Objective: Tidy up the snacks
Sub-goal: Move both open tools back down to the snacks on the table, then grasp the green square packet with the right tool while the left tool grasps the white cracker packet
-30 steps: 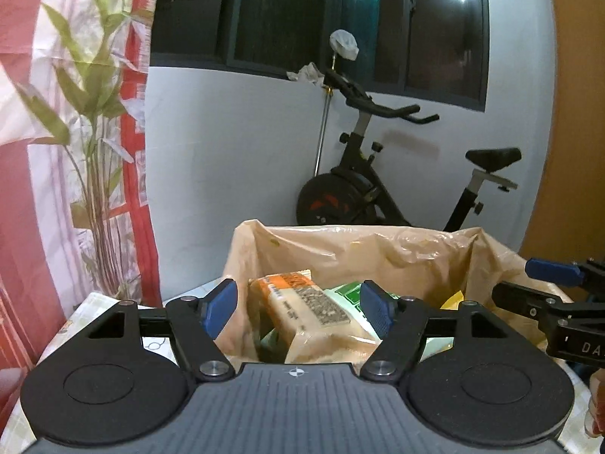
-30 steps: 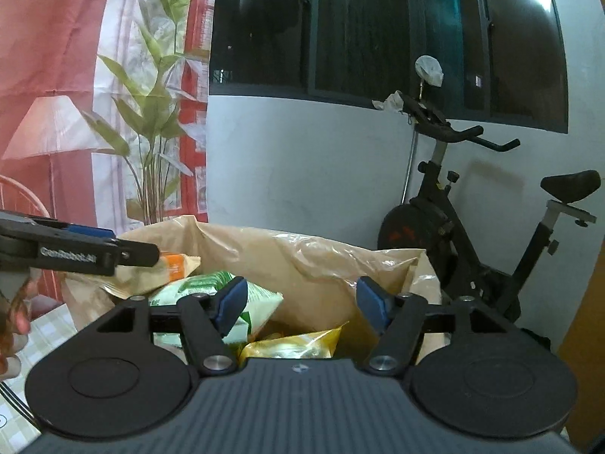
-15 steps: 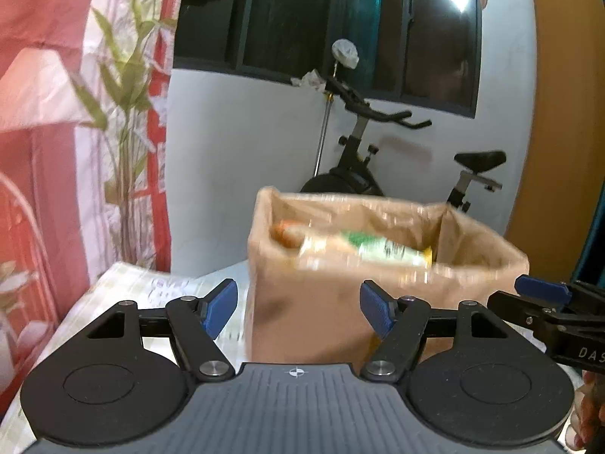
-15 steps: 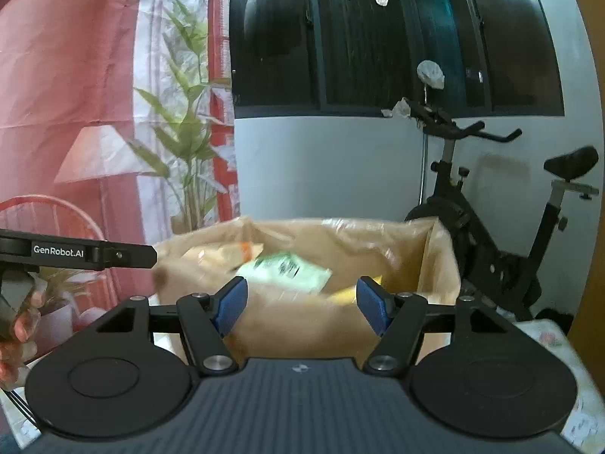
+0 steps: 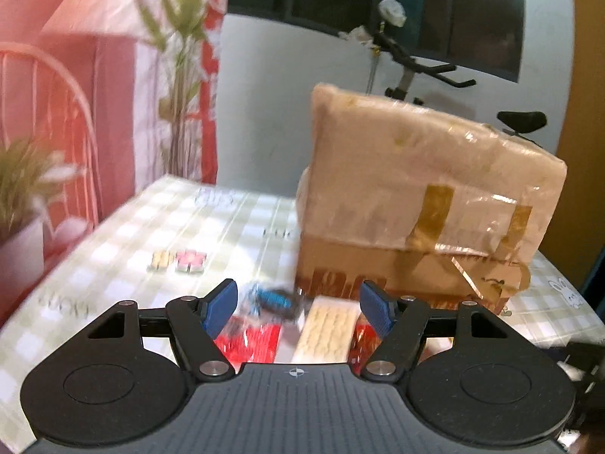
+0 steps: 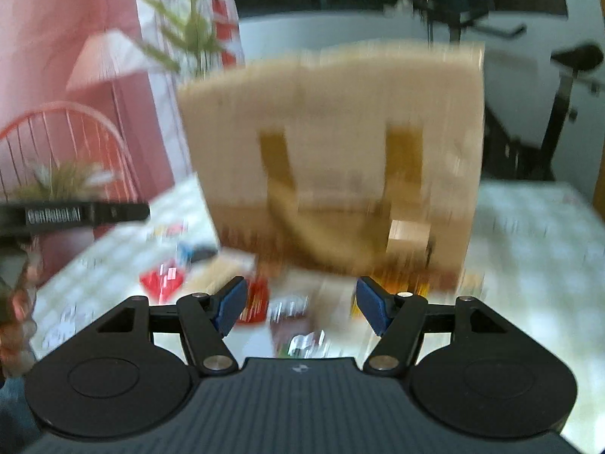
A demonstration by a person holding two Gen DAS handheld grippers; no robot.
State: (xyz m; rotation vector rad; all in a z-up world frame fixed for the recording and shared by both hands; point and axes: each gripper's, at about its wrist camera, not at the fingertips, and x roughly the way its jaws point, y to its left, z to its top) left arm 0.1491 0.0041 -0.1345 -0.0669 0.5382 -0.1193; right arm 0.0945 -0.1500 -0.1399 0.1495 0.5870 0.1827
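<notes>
A brown cardboard box lined with a tan plastic bag stands on the checked tablecloth; its inside is hidden from here. Loose snack packs lie before it: a pale biscuit pack, red packs and a small blue item. My left gripper hangs open just above these packs, with nothing between its pads. In the blurred right wrist view the same box fills the middle, with red packs and other wrappers below. My right gripper is open over them and holds nothing.
A red wire chair and a potted plant stand left of the table. An exercise bike is behind the box by the white wall. The left gripper's finger and a hand show at the left edge of the right wrist view.
Both grippers have sunk and drawn back from over the box's open top to low in front of it. The snacks inside went out of sight; loose packs on the table came into view.
</notes>
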